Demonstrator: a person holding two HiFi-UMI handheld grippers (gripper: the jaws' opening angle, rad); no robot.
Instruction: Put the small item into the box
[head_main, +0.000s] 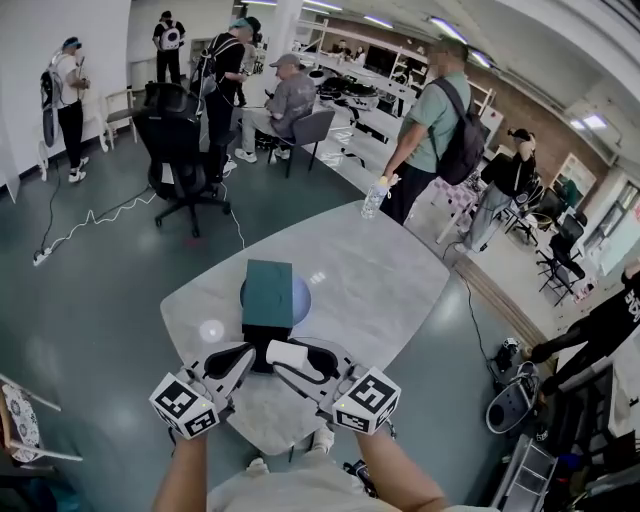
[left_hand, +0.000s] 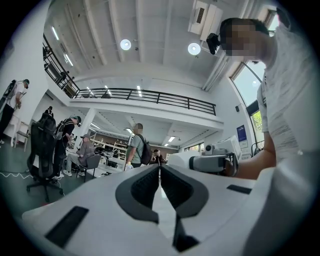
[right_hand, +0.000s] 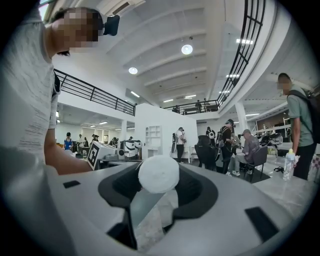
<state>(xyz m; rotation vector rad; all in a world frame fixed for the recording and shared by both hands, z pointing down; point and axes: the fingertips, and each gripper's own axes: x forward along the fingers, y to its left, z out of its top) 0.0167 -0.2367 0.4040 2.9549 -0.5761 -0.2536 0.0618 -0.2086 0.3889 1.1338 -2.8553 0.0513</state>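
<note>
Roll, small and white (right_hand: 158, 174), is clamped between the wide-set jaws of the right gripper (head_main: 296, 360). It is held above the near edge of the tabletop (head_main: 385, 280), just short of the teal box (head_main: 268, 292). Pickup is judged complete; placement into the box is not yet done. The left gripper (left_hand: 160, 170) is closed and empty, beside the right.

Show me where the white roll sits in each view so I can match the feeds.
Head view: the white roll sits low centre, held in the right gripper, just short of the box.
Left gripper view: I cannot pick it out.
Right gripper view: dead centre, clamped at the jaw tips.
Shared landmark: the person in the green shirt with a backpack.
</note>
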